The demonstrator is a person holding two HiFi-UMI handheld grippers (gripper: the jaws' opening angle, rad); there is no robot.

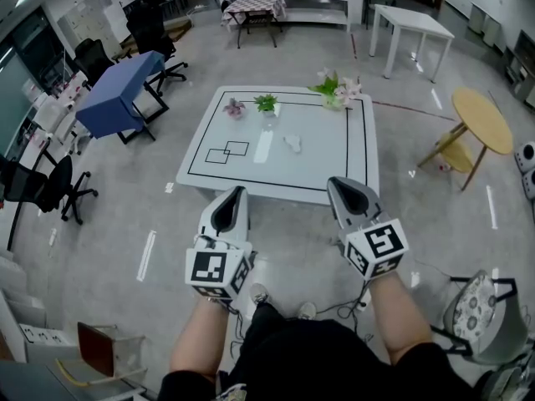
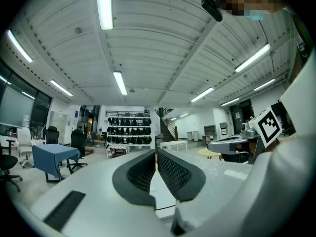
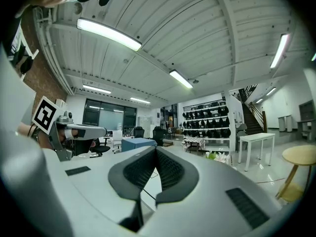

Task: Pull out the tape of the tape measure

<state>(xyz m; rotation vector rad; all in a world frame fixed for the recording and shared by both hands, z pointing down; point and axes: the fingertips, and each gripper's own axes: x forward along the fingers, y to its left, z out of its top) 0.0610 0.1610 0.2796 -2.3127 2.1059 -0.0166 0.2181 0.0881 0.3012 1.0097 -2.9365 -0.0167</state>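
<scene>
A small white object (image 1: 292, 143), too small to identify, lies near the middle of the white table (image 1: 334, 153), which is outlined in black. My left gripper (image 1: 235, 194) hovers just short of the table's near edge, its jaws shut and empty. My right gripper (image 1: 338, 183) is level with it to the right, also shut with nothing held. In the left gripper view the black pads (image 2: 170, 172) meet and point up into the room. The right gripper view shows its pads (image 3: 168, 169) pressed together the same way. Neither gripper touches anything.
On the table stand a pink flower (image 1: 235, 107), a small green plant (image 1: 266, 103) and a bouquet (image 1: 338, 90) along the far edge. A round wooden table (image 1: 482, 120) is to the right, a blue-covered table (image 1: 125, 86) and office chairs to the left.
</scene>
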